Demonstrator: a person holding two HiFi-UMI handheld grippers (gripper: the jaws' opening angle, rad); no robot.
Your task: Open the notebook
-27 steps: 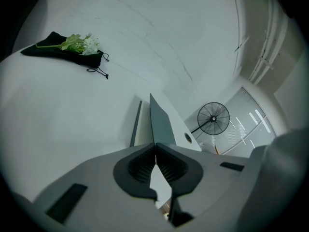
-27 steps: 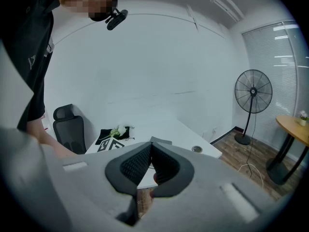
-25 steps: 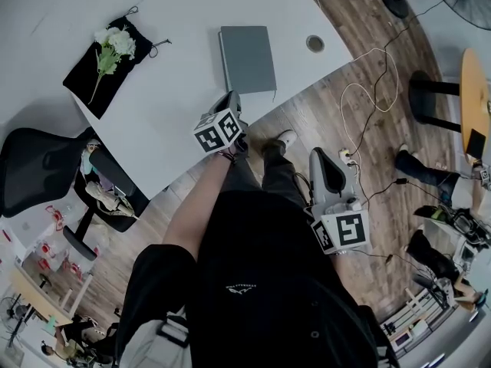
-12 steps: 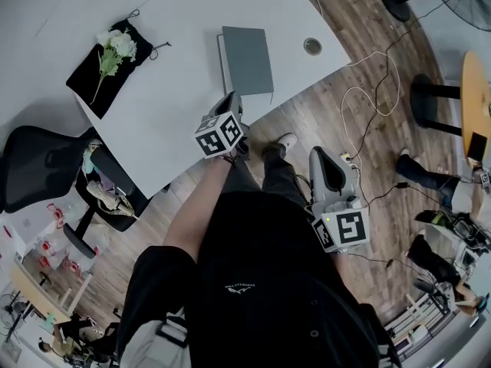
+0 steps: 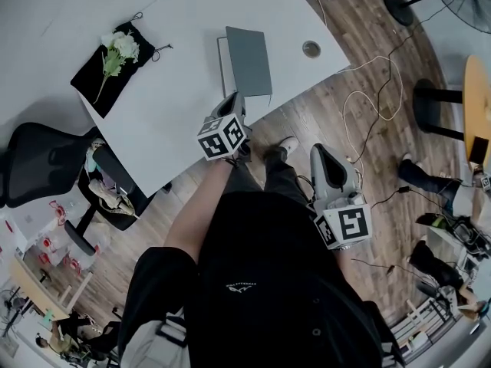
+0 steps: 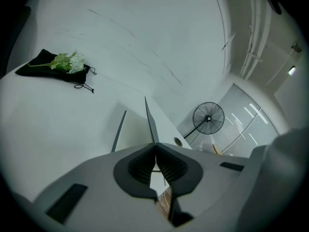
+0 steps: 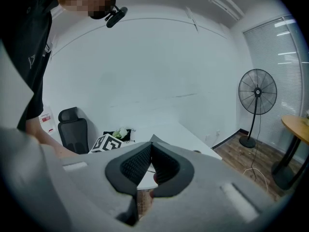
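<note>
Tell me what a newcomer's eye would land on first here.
The grey notebook near the white table's edge, its cover pinched and tilted up by the left gripper. Next, the white flowers on a black pouch at the table's left end. The right gripper hangs shut and empty over the wood floor.

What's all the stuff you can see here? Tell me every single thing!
table: one, white, under the other things
notebook: one, grey, near the table's front edge, cover lifted a little
pouch: one, black, left on the table
flowers: one bunch, white, lying on the pouch
cable hole: one, round, grey, right of the notebook
office chair: one, black, left of the table
standing fan: one, black, on the wooden floor
left gripper: one, grey, shut on the notebook's cover
right gripper: one, grey, shut, empty, off the table
</note>
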